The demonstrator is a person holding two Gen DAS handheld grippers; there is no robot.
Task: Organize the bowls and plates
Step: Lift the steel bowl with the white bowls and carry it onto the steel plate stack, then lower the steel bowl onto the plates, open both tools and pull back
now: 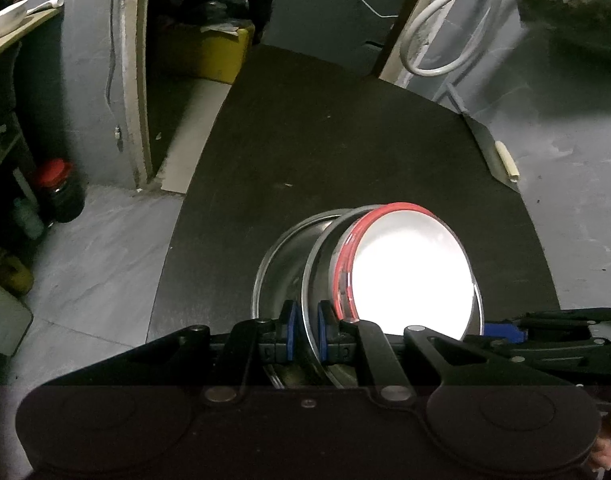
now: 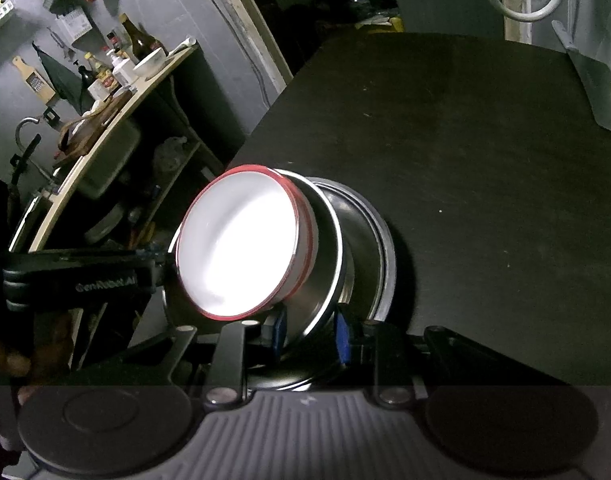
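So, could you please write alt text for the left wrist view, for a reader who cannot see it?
The left hand-held gripper pinches the rim of a steel bowl that holds a white, red-rimmed bowl, nested in another steel bowl on a dark table. The right hand-held gripper shows at right.

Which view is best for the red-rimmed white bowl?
The right wrist view: the red-rimmed white bowl shows its whole rim, glared interior and a strip of side wall, nested in a steel bowl. In the left wrist view its near edge is cut off by the claw linkage.
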